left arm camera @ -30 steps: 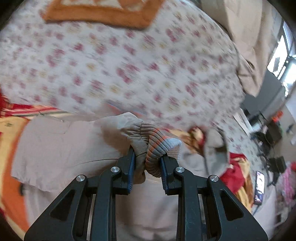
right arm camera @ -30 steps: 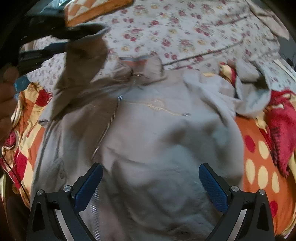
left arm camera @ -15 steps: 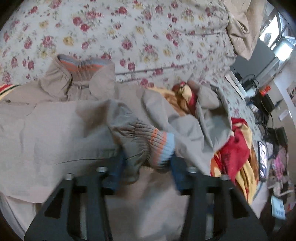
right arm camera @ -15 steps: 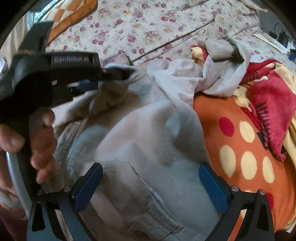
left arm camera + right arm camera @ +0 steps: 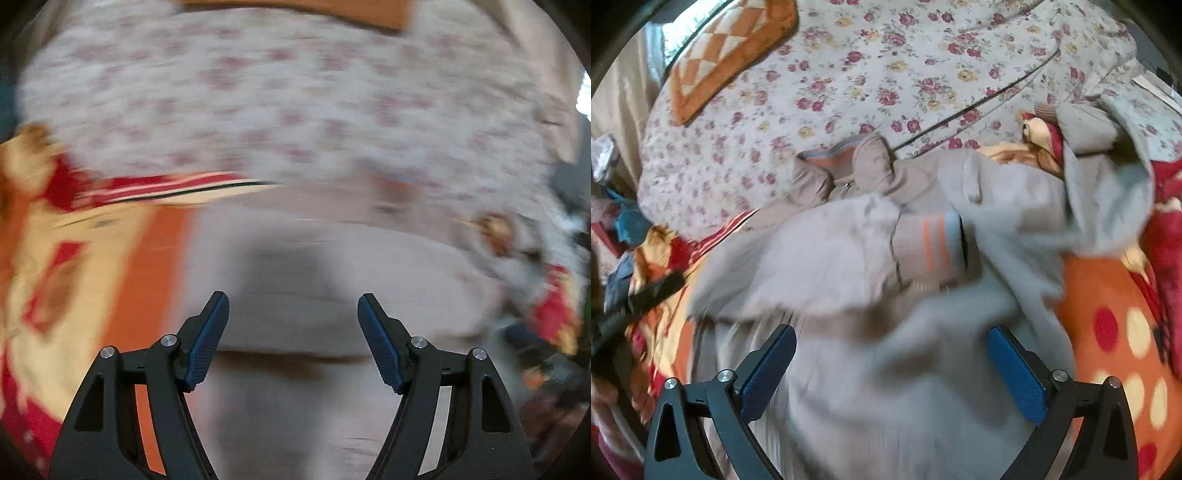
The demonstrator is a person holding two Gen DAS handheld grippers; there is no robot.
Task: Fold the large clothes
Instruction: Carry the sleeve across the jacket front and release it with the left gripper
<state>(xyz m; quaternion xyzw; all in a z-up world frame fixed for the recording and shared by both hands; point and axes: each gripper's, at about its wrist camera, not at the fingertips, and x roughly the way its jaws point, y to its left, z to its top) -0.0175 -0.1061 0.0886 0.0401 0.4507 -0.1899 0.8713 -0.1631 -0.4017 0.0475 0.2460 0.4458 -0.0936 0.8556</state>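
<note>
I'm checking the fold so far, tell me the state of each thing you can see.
Beige jacket: spread on the bed, zipper side up.
Striped cuff: released, lying across the jacket's front.
Left gripper: open, empty, jaws just opened.
Right gripper: open, empty.

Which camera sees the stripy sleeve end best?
The right wrist view. There the stripy cuff lies sharp and whole across the beige jacket, orange and blue bands showing. The left wrist view is smeared with blur: only the jacket's plain cloth shows, and no cuff can be made out.
</note>
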